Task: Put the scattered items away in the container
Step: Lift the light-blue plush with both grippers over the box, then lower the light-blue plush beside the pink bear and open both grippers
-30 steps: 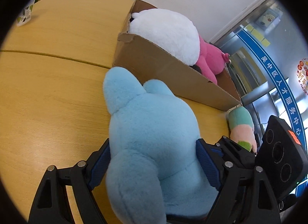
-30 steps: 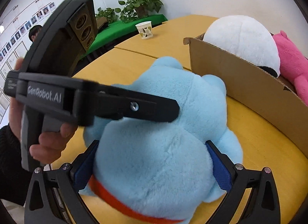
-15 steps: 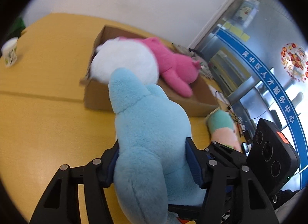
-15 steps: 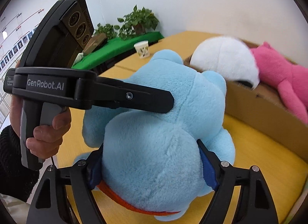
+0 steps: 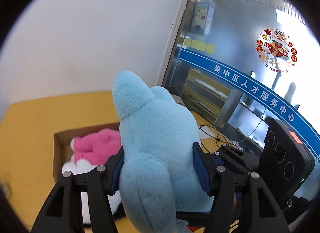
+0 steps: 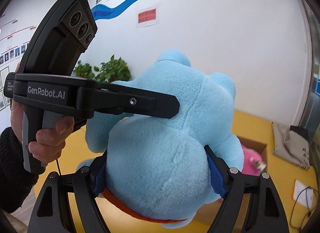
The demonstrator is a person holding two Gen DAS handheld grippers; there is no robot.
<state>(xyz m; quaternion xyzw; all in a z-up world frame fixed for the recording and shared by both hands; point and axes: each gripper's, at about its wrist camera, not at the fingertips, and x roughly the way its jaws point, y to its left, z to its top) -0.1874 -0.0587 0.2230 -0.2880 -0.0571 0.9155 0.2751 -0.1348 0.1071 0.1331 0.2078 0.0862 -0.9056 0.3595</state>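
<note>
A big light-blue plush toy (image 5: 158,145) is held in the air by both grippers. My left gripper (image 5: 158,169) is shut on its body. My right gripper (image 6: 160,169) is shut on its lower body near an orange collar, the toy (image 6: 172,145) filling that view. Below and behind the toy stands the cardboard box (image 5: 58,151) with a pink plush (image 5: 98,145) and a white plush (image 5: 80,169) inside. In the right wrist view the box (image 6: 258,147) peeks out at the right, and the left gripper's side (image 6: 96,100) crosses in front of the toy.
The box stands on a yellow wooden table (image 5: 40,112). A grey bag (image 6: 290,145) and a cable with a white paper (image 6: 302,195) lie on the table at the right. A glass partition (image 5: 240,72) and a white wall are behind. Potted plants (image 6: 108,70) stand far back.
Both grippers have lifted the blue plush up off the table and carried it toward the box. The box now lies lower in both views.
</note>
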